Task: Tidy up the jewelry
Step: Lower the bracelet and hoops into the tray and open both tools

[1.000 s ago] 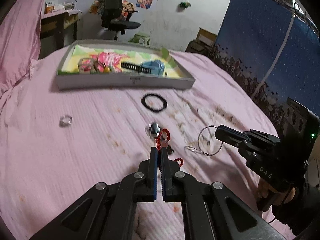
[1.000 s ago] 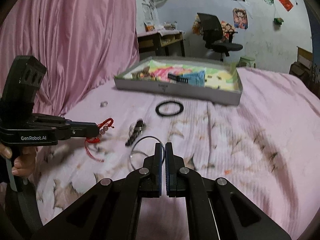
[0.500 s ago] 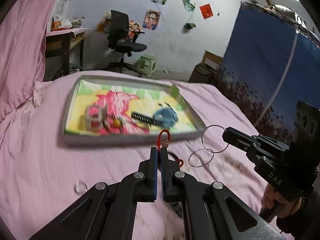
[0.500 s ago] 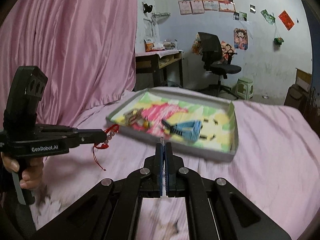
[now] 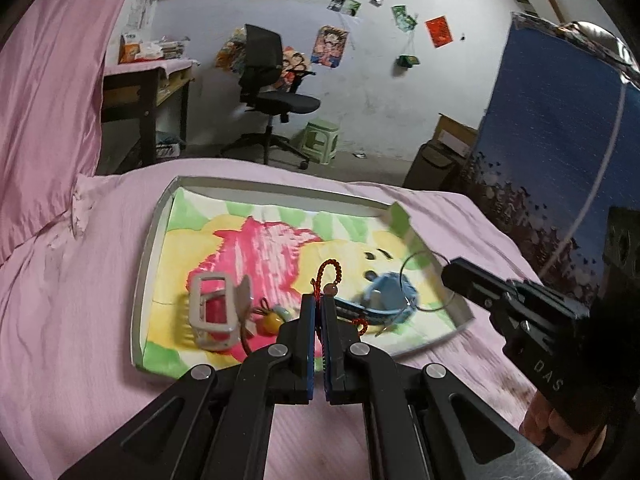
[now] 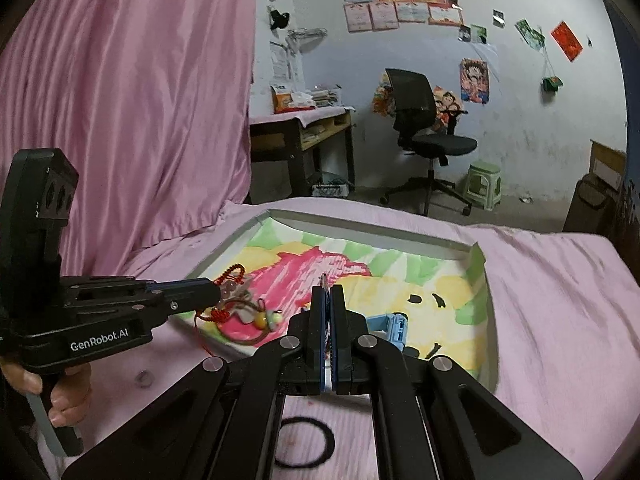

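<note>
Left gripper [image 5: 319, 300] clamped on red cord bracelet [image 5: 328, 274]; right gripper [image 6: 329, 292] clamped on wire hoop [image 5: 424, 282]; both above tray [image 5: 150, 240].

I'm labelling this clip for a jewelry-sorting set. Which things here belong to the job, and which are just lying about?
Job:
- left gripper, shut on red cord bracelet
- right gripper, shut on wire hoops
- tray
- black ring on the bed

Lying about:
- office chair
- green stool
- desk
</note>
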`<state>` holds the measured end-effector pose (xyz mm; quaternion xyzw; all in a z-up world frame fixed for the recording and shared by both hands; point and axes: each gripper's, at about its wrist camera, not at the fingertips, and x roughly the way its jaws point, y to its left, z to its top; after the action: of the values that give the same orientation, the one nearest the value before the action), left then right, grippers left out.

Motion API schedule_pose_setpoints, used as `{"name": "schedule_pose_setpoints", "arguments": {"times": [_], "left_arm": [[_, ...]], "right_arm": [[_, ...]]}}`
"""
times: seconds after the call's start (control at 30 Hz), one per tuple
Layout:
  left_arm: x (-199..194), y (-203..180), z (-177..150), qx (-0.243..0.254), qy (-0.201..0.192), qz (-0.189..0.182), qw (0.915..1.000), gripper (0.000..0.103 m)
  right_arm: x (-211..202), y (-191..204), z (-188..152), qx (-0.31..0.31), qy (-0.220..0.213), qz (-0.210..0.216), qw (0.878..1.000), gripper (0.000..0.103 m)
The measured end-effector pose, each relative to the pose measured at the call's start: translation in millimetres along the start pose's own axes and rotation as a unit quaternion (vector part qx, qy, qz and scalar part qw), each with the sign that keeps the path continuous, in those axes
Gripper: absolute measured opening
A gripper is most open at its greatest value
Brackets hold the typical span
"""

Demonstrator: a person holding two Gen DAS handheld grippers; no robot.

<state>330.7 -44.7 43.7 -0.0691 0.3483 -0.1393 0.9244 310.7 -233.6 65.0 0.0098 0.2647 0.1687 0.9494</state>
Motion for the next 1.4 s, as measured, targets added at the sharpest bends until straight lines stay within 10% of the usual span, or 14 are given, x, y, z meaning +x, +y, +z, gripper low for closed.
{"name": "schedule_pose_setpoints", "arguments": {"times": [0.43, 0.77, 1.4], "left_arm": [[53.6, 4.7, -14.3, 0.017, 0.094, 0.02, 0.9952, 0.003], [49.3, 9.1, -21.9, 0.014, 0.083, 0.012, 0.9964, 0.004], [-7.0, 4.8, -39.8, 0.01, 0.007, 0.008, 0.9999, 0.008]], "right_arm": [[52.6, -21.3, -34.1, 0.046, 0.065, 0.001, 0.997, 0.002], [63.8, -29.3, -48.5, 0.07, 0.091, -0.007, 0.993, 0.004], [-2.9, -22.8, -47.6, 0.069, 0.003, -0.024, 0.997, 0.056]]}}
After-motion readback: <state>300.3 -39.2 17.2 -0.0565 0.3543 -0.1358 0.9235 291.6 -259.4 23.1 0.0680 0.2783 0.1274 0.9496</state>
